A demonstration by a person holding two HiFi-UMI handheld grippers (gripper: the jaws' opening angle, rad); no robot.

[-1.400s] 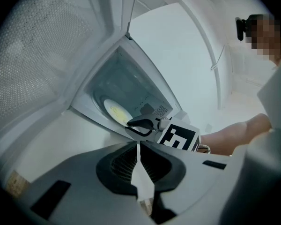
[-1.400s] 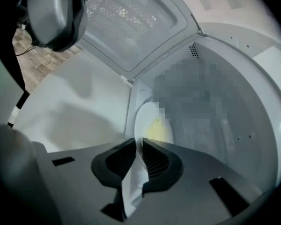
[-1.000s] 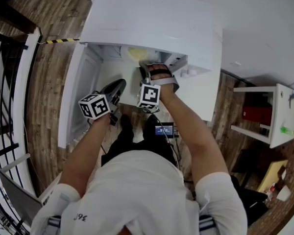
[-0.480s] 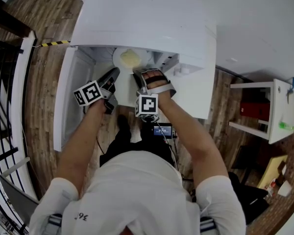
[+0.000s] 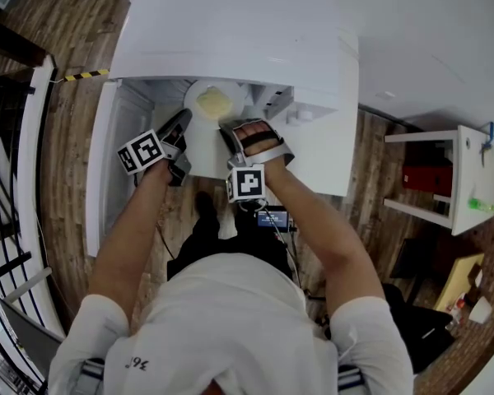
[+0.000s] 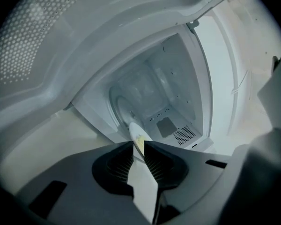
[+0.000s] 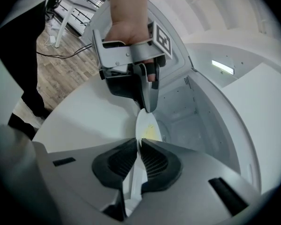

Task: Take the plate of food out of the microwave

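White plate [image 5: 204,142] carrying a small heap of pale yellow food [image 5: 213,101], held at the mouth of a white microwave [image 5: 239,39] by two hand-held claws. From the head view, looking steeply down, the far part of the plate lies under the microwave's top edge and the near part sticks out of the opening. The microwave door [image 5: 115,163] stands swung open on the left, over a wooden floor [image 5: 70,163].

The left claw [image 5: 184,122] meets the plate on its left rim. Its own view shows the two dark ribbed jaws pressed together on the thin white edge, pinching it, with the food just beyond the jaw tips. Behind the plate the lit cavity is visible, with a round turntable [image 6: 119,107] on its floor.

The right claw [image 5: 228,128] meets the plate on the near right rim. Its view shows its jaws likewise clamped on the plate's edge. Across the plate, that view also shows the left claw gripping the opposite rim, with the person's hand [image 7: 126,29] wrapped around its handle.

Both forearms reach forward from a white shirt, side by side.
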